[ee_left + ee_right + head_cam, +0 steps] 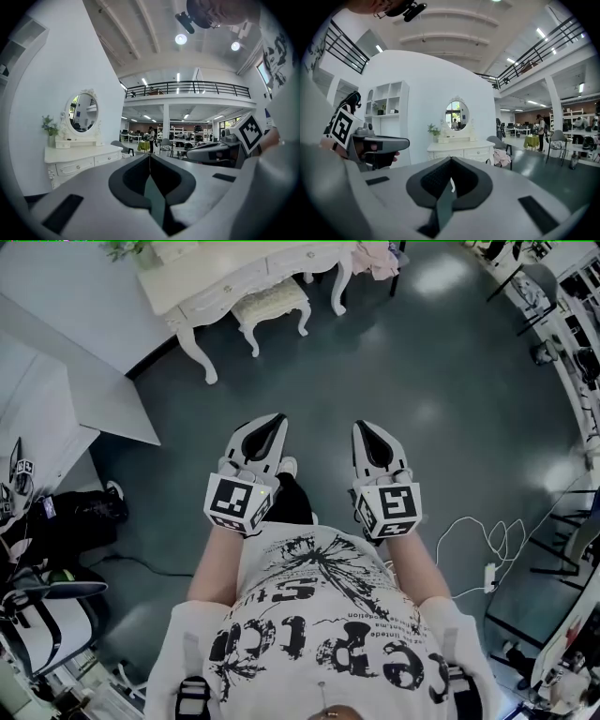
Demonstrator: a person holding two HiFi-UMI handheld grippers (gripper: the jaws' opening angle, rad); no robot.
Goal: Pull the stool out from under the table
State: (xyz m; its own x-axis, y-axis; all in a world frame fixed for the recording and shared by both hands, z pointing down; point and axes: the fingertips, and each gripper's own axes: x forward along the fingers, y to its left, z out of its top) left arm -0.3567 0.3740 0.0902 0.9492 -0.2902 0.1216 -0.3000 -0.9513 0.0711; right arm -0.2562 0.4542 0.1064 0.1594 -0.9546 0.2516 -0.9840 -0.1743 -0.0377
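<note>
The white stool (272, 306) with a cushioned seat stands partly under the white dressing table (217, 289) at the top of the head view, well ahead of me. My left gripper (274, 421) and right gripper (366, 427) are held side by side at waist height, far short of the stool, both shut with nothing in them. In the left gripper view the dressing table (79, 161) with its oval mirror (82, 112) stands at the left. The right gripper view shows the dressing table (460, 151) straight ahead, the stool hidden behind the jaws.
A grey chair (499, 145) with pink cloth draped on it stands right of the table. White panels (66, 390) lean at the left. Bags and gear (56, 521) lie at my left, a cable and power strip (487, 554) at my right.
</note>
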